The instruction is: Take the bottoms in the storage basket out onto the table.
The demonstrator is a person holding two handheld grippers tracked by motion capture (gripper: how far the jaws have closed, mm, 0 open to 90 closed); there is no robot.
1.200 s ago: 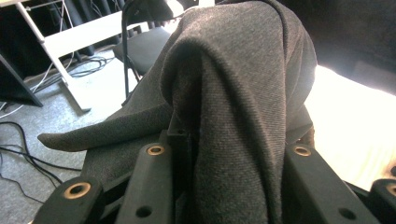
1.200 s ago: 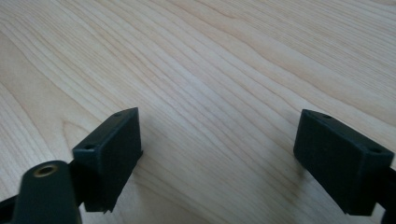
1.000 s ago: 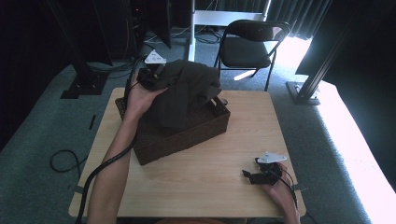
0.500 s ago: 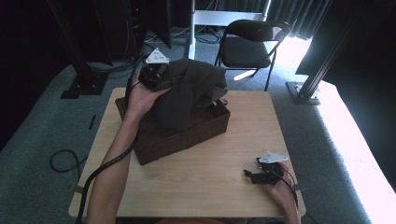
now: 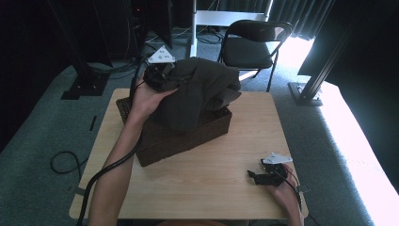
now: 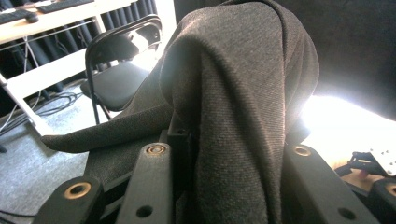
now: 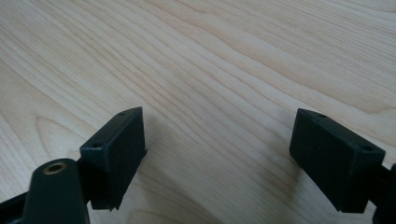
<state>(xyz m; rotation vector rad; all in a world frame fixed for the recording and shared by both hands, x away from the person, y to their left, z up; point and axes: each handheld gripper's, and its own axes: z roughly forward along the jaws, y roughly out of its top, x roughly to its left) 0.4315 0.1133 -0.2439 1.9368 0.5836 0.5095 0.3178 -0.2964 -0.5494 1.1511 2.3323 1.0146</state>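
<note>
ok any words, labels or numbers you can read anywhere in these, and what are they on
No text can be read.
The grey plate on the left gripper bears small dark marks, too small to tell whether they are letters.
The grey plate on the right gripper has marks just as unclear.
The dark cloth, the woven basket, the table and the folding chair carry no visible label or print.

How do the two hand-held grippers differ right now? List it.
The left hand-held gripper is raised above the woven basket; the right hand-held gripper sits low on the wooden table. The left is shut on the dark cloth; the right is open and holds nothing. Both are black with a grey plate on top.
</note>
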